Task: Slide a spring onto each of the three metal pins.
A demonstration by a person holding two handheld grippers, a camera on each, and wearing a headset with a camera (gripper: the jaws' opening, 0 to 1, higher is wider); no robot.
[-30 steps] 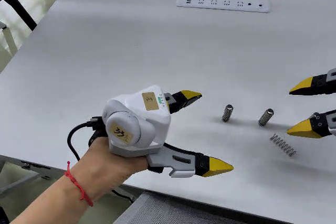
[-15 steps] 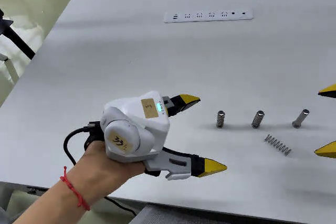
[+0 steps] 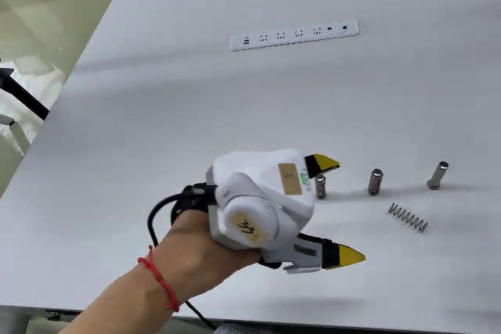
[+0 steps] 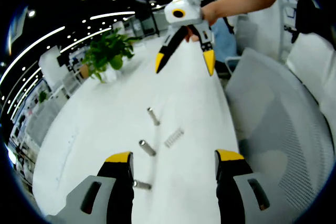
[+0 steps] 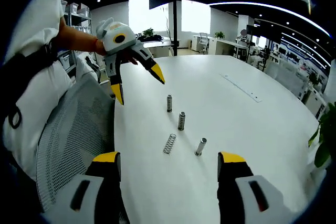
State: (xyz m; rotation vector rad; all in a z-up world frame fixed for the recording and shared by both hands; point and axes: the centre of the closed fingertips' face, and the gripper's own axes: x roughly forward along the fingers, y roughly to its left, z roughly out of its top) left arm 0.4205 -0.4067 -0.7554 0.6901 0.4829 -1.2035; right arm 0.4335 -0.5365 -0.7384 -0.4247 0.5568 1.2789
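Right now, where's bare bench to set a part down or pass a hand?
Free: the wide band of bench between the power strip and the row of pins, and the bench to the left of the left gripper. Crowded: the near right, where the pins, the loose spring and that gripper's open jaws sit close together.

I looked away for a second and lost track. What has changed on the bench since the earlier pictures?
The left hand-held gripper moved right, up to the leftmost pin; the right hand-held gripper drew back from the pins. Both stay open and empty. Unmoved: the middle pin, bare pin, loose spring.
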